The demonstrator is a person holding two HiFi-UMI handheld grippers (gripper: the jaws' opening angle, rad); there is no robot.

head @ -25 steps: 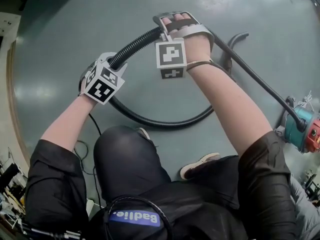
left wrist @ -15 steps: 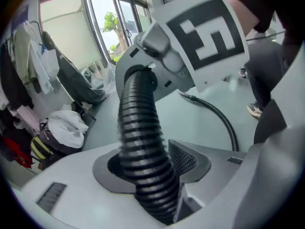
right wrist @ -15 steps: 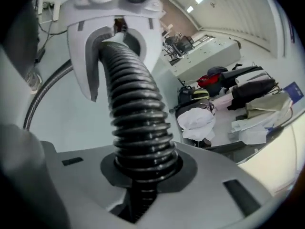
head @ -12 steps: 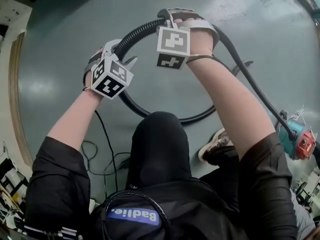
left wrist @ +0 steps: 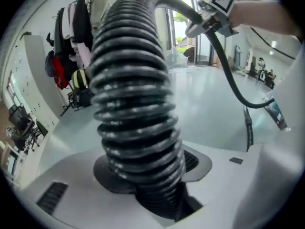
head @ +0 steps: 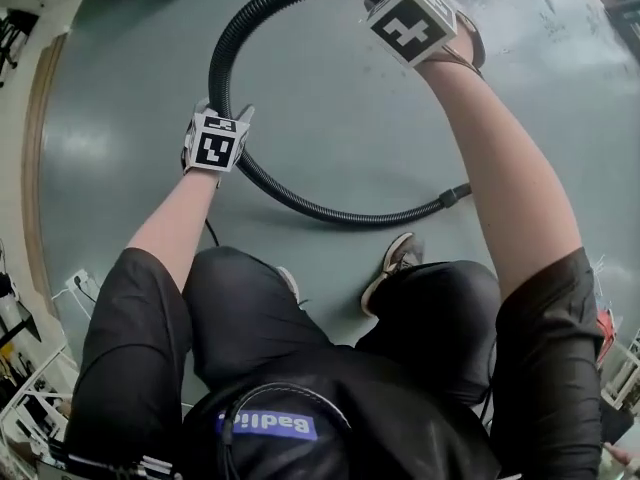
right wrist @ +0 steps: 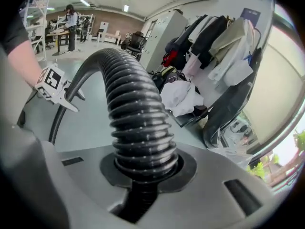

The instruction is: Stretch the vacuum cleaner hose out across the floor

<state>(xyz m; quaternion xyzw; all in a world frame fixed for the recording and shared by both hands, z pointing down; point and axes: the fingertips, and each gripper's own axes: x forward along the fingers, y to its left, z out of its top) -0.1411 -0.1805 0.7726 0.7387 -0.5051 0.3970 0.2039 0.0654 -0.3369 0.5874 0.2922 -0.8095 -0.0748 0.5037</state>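
Black and ribbed, looping over the grey floor (head: 330,118) from 9 o'clock up past 12 and round to 5: the hose (head: 350,218). Pinched tight at 1 o'clock by the right gripper (right wrist: 145,173). Ringed at 9 o'clock by the left gripper (left wrist: 143,175) (jaws parted, not pressing).

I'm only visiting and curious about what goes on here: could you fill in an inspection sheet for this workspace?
Surface: smooth grey-green floor.
Job's things: black ribbed vacuum cleaner hose, curled in a big loop, not yet stretched out.
Clutter: white cloth heaped on dark things by the wall.
Grippers: right gripper, tongs clamped on the hose; left gripper, hose between its tongs, tightness of the hold unclear.
Cables: thin black cable on the floor beside the left arm.
Surroundings: coats hanging in a row; a person standing at distant desks.
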